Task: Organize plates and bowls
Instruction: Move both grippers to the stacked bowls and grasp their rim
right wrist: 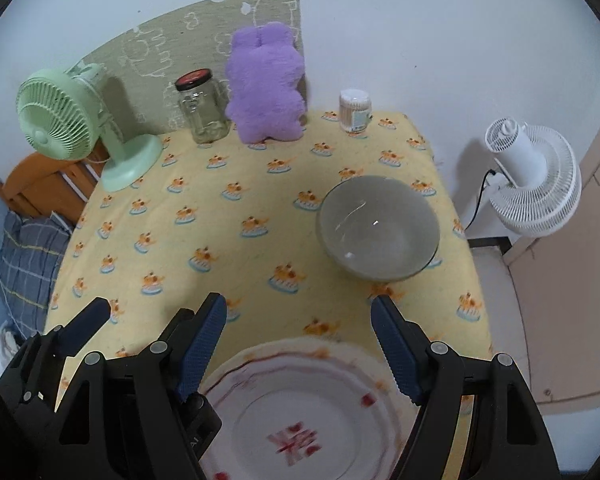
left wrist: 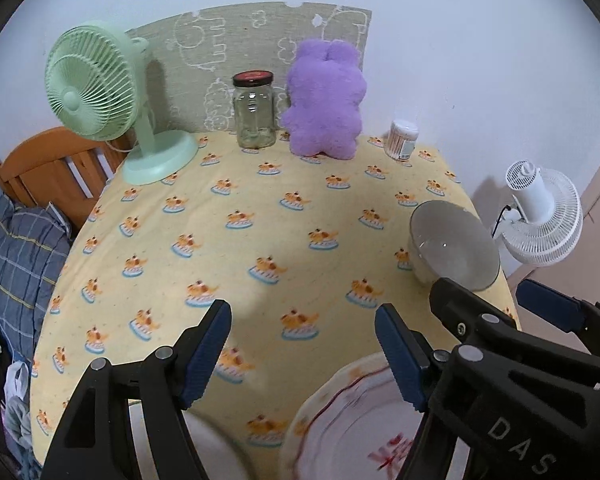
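A grey bowl stands upright near the table's right edge; it also shows in the left wrist view. A white plate with a red pattern lies at the near edge, below my right gripper, which is open and empty above it. The plate also shows in the left wrist view. My left gripper is open and empty, left of the right one. A white rounded dish edge shows under its left finger. The right gripper appears at right in the left wrist view.
A yellow patterned cloth covers the table. At the back stand a green fan, a glass jar, a purple plush toy and a cotton swab tub. A white fan stands off the right edge.
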`<state>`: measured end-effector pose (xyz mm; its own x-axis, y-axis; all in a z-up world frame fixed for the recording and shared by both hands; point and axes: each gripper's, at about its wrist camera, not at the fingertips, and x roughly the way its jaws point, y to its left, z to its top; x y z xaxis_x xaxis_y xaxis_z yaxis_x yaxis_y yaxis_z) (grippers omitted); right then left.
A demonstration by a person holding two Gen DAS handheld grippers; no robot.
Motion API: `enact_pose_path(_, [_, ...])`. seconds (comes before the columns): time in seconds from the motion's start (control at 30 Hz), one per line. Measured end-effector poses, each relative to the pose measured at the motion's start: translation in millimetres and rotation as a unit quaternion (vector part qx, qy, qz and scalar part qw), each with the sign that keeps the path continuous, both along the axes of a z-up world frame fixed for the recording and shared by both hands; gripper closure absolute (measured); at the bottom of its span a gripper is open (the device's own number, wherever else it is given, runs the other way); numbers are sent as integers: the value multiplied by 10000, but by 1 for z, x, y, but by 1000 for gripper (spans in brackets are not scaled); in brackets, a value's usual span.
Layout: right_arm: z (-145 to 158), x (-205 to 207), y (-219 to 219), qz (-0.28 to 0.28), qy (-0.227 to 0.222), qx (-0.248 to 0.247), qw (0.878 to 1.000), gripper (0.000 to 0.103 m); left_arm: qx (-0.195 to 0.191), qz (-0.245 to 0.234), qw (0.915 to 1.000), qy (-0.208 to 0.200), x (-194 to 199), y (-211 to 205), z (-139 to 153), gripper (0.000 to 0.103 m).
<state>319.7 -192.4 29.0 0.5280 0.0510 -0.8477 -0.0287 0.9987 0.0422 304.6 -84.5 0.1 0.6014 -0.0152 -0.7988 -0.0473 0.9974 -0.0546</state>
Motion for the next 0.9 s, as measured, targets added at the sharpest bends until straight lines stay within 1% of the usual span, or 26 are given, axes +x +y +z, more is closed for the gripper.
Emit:
enact_pose_path(0.17, [-8,27,-29,-36,109,189,9998,25,59,-95,9999,33,27,-28,-4,33])
enact_pose_path(0.37, [-11,54,-61,-97,-91,147,9998,26,41,-265,9996,0,62,-63,-8,35])
enact_pose_path(0.4, [-12,59,-67,-134,-85,168,9997,26,31,-268,9996,-1,67,-68,-9,35])
enact_pose_path(0.47, [-15,69,-80,-216,-58,277,9994,30,48,-280,9996,23,78,-79,-12,35])
enact_pose_path(0.53, [-19,77,-88,-266,-65,262,9993,30,67,-325,9994,39,86,-88,-16,38])
enact_pose_path(0.67, [-27,87,-99,-293,-76,232,9993,30,49,-315,9994,147,98,-98,-28,38])
enact_pose_path(0.7, [-30,90,-102,-311,-57,239,9992,30,71,-298,9994,178,101,-101,-31,41])
enact_pose_path(0.73, [-33,92,-104,-315,-47,243,9992,30,97,-276,9994,203,104,-103,-34,47])
enact_pose_path(0.77, [-36,95,-106,-358,-34,224,9991,32,113,-260,9993,228,107,-105,-37,50])
enact_pose_path(0.87, [-47,101,-112,-424,38,254,9988,34,-82,-247,9990,369,114,-108,-50,53])
enact_pose_path(0.9, [-50,103,-114,-453,59,267,9986,35,-107,-219,9989,402,115,-109,-53,61])
